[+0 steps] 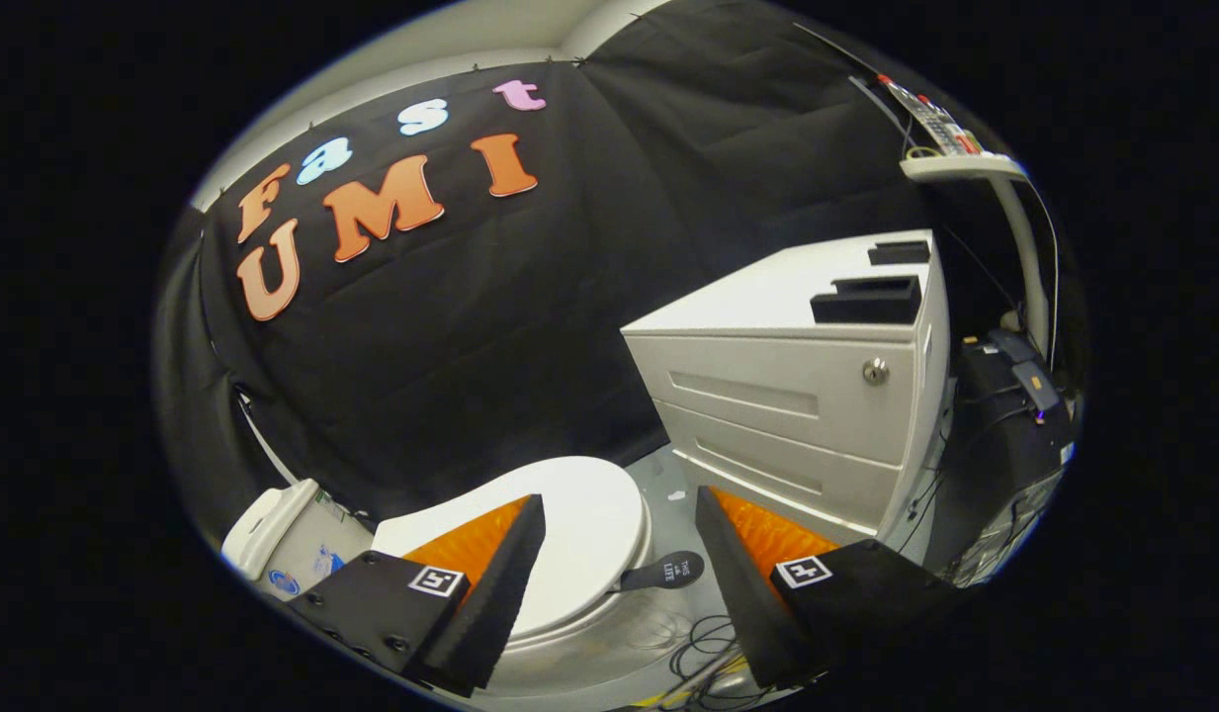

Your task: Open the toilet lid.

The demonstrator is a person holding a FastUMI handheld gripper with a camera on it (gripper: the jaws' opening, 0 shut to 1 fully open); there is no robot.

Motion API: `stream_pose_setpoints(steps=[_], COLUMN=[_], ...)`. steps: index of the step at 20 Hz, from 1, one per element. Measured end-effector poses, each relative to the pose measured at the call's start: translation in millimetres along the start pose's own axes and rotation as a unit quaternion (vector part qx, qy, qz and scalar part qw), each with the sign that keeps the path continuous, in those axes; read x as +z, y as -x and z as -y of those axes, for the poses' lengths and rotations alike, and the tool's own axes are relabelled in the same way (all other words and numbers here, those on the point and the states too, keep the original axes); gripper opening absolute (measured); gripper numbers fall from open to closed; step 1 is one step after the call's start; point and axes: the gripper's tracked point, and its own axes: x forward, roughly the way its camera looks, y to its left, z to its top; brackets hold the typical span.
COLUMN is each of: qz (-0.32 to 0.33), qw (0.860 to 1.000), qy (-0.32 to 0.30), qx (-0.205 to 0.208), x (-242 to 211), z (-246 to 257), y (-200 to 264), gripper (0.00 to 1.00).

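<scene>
A white toilet stands low beneath me with its lid (579, 524) lying flat and closed on the bowl. A dark lifting tab (668, 572) sticks out from the lid's right rim. The white tank (283, 539) sits behind the left finger. My gripper (619, 506) hovers above the lid, open, with a wide gap between the fingers. The left finger (500, 583) overlaps the lid's left part in the view. The right finger (738, 583) hangs past the tab, over the floor. Nothing is held.
A white drawer cabinet (797, 396) with a round lock stands just right of the toilet, dark blocks on its top. Black cables (703, 643) lie on the grey floor in front of the bowl. More cables and gear crowd the far right beside a white stand (1024, 257).
</scene>
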Motion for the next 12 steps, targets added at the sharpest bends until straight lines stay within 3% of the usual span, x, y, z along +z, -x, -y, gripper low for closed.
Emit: stream_pose_setpoints(steps=[6, 12], qz=[-0.078, -0.103], qw=[0.994, 0.983], qy=[-0.073, -0.149], qx=[-0.028, -0.026], x=[-58.6, -91.8], z=[38.1, 46.4], y=[-13.4, -37.2], gripper=[0.99, 0.98])
